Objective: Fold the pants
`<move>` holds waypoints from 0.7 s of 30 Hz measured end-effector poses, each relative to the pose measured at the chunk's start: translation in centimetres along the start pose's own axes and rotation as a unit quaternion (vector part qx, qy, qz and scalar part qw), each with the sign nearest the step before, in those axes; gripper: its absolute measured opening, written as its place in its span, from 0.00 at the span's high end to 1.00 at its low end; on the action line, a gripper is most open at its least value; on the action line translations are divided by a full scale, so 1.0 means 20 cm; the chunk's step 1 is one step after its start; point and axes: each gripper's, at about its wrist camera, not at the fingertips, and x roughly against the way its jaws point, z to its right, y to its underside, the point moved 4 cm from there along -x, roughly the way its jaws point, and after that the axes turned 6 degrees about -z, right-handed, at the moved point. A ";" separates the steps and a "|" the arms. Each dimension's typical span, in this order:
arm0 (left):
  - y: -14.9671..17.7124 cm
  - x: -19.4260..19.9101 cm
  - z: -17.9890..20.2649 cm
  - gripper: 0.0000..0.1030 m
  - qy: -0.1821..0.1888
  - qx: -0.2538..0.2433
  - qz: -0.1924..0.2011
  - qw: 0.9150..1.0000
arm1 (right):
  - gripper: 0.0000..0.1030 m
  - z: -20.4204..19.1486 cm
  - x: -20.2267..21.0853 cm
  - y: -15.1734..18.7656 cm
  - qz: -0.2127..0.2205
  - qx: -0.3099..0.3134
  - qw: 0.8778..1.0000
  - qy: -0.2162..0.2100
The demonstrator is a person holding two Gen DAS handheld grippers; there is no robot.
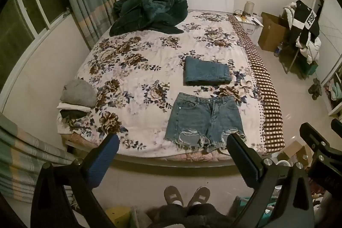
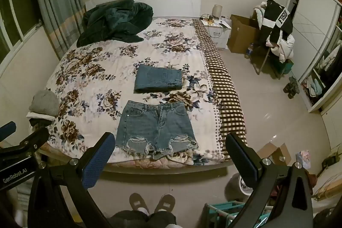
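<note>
Left wrist view shows the shorts lying flat and face up near the foot of the bed, waistband toward 12 o'clock and frayed hems toward 6, just inside the bed's near edge. Right wrist view shows the same shorts low and centre, between that gripper's spread fingers.

At 12 o'clock from the shorts, apart from them, lies a folded denim piece, so the shorts look like the next item, still unfolded.

Both tongs are empty with jaws wide apart: the left gripper and the right gripper hover over the floor short of the bed, touching nothing.

To do this step well, I judge the first fold should run along the fly: each gripper pinches one side seam edge, one at the waistband corner and one at the hem on the same side, taking both layers. The frayed threads at the hems are a poor hold, so the bite should go on solid denim above the rips. Lifting low and laying the half over evenly should keep the waistband aligned.

At 9 o'clock a clothes stack sits on the bed's corner, well apart.
</note>
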 end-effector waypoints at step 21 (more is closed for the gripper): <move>0.00 0.00 0.00 0.00 -0.001 0.001 0.002 1.000 | 0.00 0.00 0.01 0.00 0.001 0.000 1.000 0.000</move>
